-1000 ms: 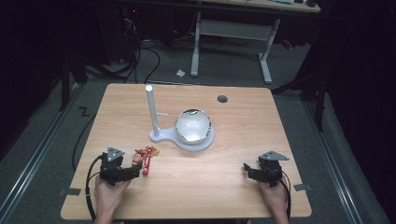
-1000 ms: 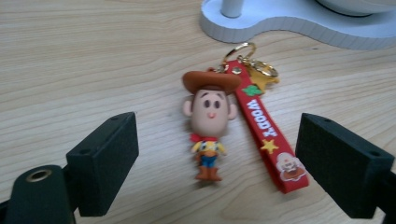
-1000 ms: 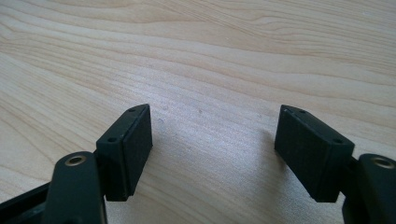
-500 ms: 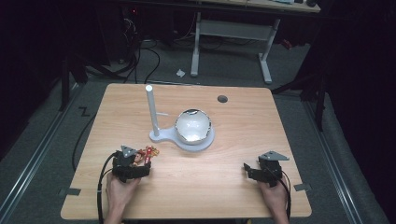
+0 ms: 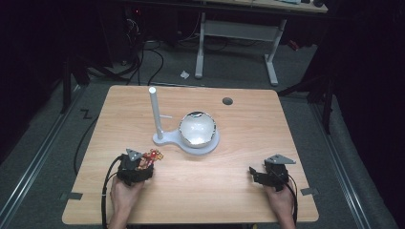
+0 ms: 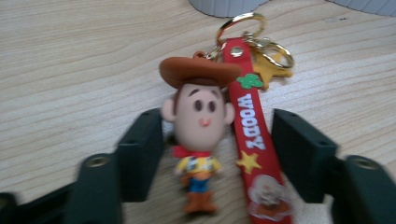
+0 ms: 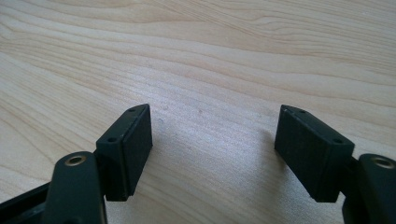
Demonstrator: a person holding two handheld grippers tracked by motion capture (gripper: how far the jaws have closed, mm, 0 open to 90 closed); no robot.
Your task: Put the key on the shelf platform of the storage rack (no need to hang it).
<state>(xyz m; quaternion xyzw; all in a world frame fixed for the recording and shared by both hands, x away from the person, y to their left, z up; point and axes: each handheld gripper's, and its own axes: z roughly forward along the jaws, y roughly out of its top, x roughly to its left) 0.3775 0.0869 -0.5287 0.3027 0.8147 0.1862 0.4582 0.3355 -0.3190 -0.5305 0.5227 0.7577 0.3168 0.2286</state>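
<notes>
Left gripper view shows the closing left tool (image 6: 217, 154) flanking, not gripping, a Woody keychain (image 6: 205, 135).

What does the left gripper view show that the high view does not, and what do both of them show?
Left gripper view alone: the figure's hat and face, the word WOODY on the red strap, the gold rings; the jaws, which have just been closing, flank the keychain without pressing it.

High view alone: the white stand, the shiny bowl, the right gripper, both hands.

Both: the keychain, the left gripper, the wooden table.
</notes>
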